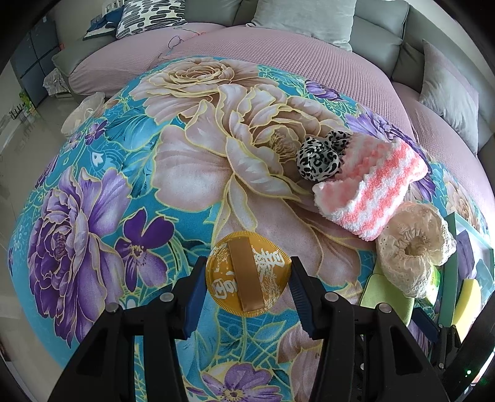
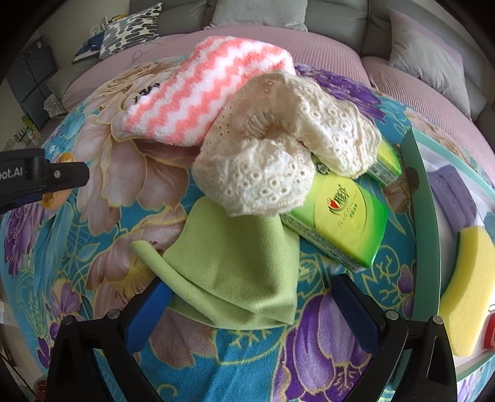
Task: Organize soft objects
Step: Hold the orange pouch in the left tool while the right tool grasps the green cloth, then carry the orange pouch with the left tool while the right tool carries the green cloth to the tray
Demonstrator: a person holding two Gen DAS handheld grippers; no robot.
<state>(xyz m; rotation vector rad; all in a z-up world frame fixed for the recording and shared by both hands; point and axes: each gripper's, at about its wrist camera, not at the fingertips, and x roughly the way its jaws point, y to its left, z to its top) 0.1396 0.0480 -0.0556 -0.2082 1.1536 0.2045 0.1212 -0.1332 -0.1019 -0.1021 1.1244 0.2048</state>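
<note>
Under me I see a floral blanket point(image 1: 102, 191) in teal, pink and purple, spread over a pink cover point(image 1: 278, 52). Behind it I see a grey sofa point(image 1: 380, 21) with a black-and-white patterned cushion point(image 1: 148, 15).

Both grippers: black plastic frames w/ angled struts, round silver screw heads at the pivots, blue ribbed pads on the finger insides. Left gripper point(image 1: 249, 286) and right gripper point(image 2: 250, 312) look the same build. In the right wrist view the left unit's side carries white lettering, cut off, prob. ending "oot.AI".
</note>
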